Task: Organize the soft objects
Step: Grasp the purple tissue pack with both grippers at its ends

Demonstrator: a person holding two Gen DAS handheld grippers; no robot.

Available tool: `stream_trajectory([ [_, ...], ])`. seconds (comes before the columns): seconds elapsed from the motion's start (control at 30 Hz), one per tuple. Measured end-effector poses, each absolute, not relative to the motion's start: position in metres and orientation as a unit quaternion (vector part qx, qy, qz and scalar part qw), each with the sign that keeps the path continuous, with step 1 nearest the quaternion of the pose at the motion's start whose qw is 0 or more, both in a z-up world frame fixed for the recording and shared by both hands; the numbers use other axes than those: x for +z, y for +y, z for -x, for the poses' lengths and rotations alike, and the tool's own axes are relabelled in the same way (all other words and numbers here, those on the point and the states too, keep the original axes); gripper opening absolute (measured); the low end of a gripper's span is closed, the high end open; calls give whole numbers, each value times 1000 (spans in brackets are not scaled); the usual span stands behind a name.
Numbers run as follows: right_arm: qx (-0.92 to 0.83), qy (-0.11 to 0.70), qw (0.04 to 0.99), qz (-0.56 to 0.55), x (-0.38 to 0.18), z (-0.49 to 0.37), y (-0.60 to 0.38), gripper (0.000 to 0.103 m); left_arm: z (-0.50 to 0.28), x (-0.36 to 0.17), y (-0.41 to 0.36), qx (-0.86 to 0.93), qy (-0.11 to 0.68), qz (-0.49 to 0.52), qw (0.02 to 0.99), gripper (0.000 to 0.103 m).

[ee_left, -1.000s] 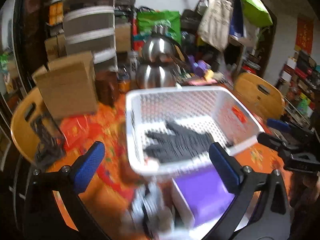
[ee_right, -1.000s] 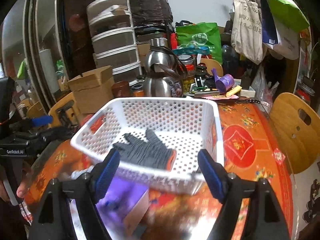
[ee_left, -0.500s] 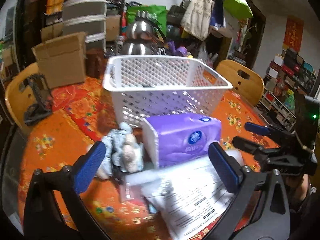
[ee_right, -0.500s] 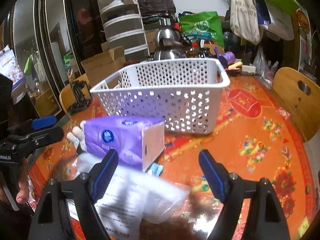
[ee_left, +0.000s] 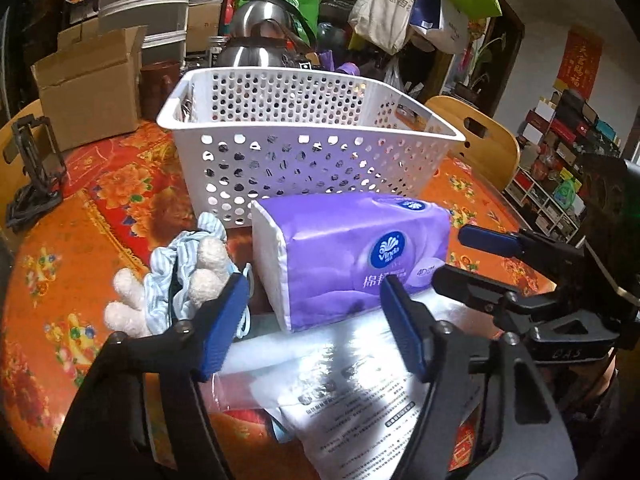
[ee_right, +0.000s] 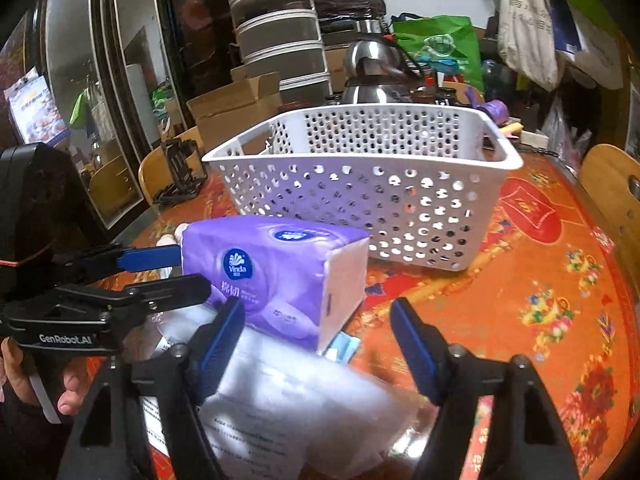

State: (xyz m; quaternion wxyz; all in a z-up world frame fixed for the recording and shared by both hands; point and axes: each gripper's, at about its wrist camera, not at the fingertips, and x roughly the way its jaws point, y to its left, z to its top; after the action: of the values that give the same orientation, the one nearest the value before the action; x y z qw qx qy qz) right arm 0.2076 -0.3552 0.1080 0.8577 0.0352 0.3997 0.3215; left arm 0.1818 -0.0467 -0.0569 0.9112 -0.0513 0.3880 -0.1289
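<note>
Both grippers, left gripper (ee_left: 314, 326) and right gripper (ee_right: 318, 334), hover open-fingered over the purple tissue pack (ee_left: 348, 256), which needs grasping next for the basket (ee_left: 304, 128).

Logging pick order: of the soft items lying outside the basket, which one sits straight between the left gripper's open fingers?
The purple tissue pack, framed by the left gripper. The stuffed toy lies left of it; the white plastic package lies underneath.

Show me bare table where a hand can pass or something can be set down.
Bare cloth lies right of the basket, between it and the wooden chair, running down beside the right tongs. A second patch lies left of the plush toy, toward the table edge. Crowded: in front of the basket, where the tissue pack, plastic bag and toy bunch together.
</note>
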Motion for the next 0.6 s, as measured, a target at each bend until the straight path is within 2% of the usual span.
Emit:
stream_trajectory([
  [0.13,333,404,851,-33,102,-212,-349,65,-190,-64,-46,-146,394,56,906,51],
  [0.27,349,414,840,-38,97,-215,-343,47,-194,-67,-45,-148,394,52,906,43],
  [0.3,349,416,839,-36,96,-216,-342,46,-195,-67,-43,-152,395,54,904,41],
  [0.6,325,411,852,-24,99,-209,-340,37,-189,-67,-48,-133,389,41,911,39],
])
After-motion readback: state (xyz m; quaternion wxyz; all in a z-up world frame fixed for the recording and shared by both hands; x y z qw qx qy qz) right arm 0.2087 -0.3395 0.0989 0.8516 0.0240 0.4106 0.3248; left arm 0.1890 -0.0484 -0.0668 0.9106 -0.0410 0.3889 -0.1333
